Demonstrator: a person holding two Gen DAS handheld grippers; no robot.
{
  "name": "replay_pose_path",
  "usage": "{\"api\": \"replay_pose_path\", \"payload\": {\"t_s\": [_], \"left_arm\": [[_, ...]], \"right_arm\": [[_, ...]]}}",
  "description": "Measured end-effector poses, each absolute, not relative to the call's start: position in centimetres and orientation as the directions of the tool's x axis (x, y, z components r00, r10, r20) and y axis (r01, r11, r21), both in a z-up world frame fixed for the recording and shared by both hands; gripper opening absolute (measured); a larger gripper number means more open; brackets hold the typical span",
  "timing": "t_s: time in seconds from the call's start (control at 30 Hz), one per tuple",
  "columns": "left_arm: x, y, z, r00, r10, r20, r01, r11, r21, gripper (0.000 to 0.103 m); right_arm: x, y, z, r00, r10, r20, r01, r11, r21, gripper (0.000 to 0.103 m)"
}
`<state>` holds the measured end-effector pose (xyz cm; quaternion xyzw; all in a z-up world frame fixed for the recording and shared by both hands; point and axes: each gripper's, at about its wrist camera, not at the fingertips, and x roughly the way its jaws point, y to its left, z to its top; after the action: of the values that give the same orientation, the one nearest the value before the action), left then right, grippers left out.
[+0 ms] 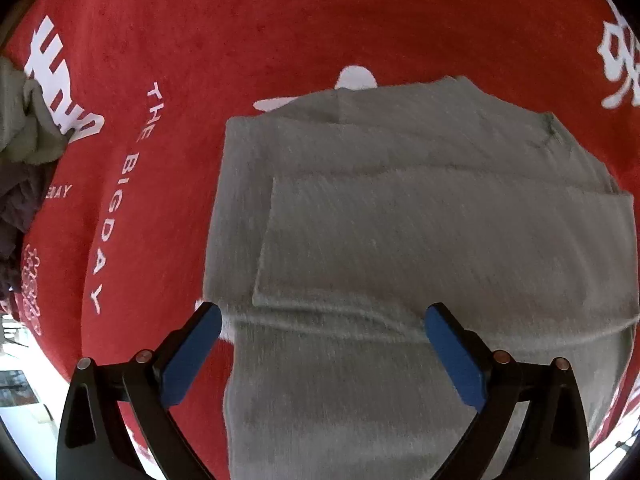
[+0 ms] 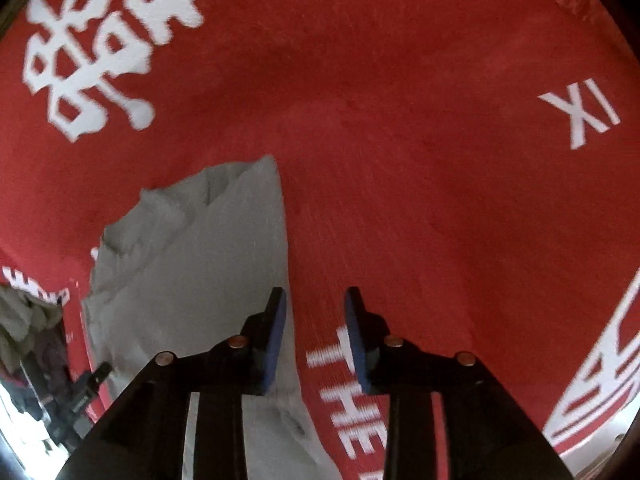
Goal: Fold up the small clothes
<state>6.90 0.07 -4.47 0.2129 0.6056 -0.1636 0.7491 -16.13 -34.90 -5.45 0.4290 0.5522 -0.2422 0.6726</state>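
Crumpled clothes (image 1: pixel 24 120) left of grey garment (image 1: pixel 420 220), red cloth (image 1: pixel 280 20) beneath

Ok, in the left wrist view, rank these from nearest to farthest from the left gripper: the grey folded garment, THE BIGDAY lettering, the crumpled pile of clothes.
1. grey folded garment, directly under and ahead of the left gripper, which hovers open.
2. THE BIGDAY lettering, left on the red cloth.
3. crumpled pile of clothes, far left edge.
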Motion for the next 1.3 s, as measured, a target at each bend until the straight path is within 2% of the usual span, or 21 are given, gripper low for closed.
{"api": "replay_pose_path", "payload": {"t_s": [0.43, 0.63, 0.77, 0.9, 0.97, 1.0, 1.03, 1.3], "left_arm": [[0.7, -0.4, -2.6, 0.160, 0.068, -0.985, 0.530, 0.836, 0.144, 0.102], [-3.1, -0.4, -1.3, 0.142, 0.060, -0.988, 0.528, 0.840, 0.127, 0.102], [-4.5, -0.5, -0.7, 0.140, 0.037, -0.990, 0.512, 0.852, 0.104, 0.102], [-5.2, -0.6, 0.0, 0.140, -0.024, -0.990, 0.514, 0.856, 0.051, 0.102], [-5.4, -0.5, 0.2, 0.134, -0.046, -0.990, 0.520, 0.853, 0.030, 0.102], [-5.5, -0.4, 0.2, 0.127, -0.055, -0.990, 0.525, 0.851, 0.020, 0.102], [-5.6, -0.3, 0.1, 0.122, -0.059, -0.991, 0.528, 0.849, 0.015, 0.102], [-6.3, 4.2, 0.3, 0.112, -0.058, -0.992, 0.519, 0.855, 0.009, 0.102]], "right_arm": [[-18.4, -29.5, -2.0, 0.314, 0.274, -0.909, 0.679, 0.604, 0.417, 0.047], [-19.2, -27.1, -1.3, 0.300, 0.343, -0.890, 0.609, 0.649, 0.456, 0.054], [-18.7, -25.2, -1.7, 0.263, 0.352, -0.899, 0.560, 0.703, 0.439, 0.054], [-18.6, -24.4, -1.1, 0.255, 0.337, -0.906, 0.519, 0.743, 0.423, 0.062], [-18.6, -24.0, -0.6, 0.269, 0.317, -0.910, 0.495, 0.765, 0.413, 0.074], [-18.5, -23.6, -0.3, 0.284, 0.296, -0.912, 0.484, 0.777, 0.403, 0.084], [-18.4, -23.3, -0.1, 0.300, 0.280, -0.912, 0.474, 0.786, 0.397, 0.088], [-18.5, -19.6, 0.6, 0.301, 0.246, -0.921, 0.454, 0.813, 0.365, 0.089]]}}
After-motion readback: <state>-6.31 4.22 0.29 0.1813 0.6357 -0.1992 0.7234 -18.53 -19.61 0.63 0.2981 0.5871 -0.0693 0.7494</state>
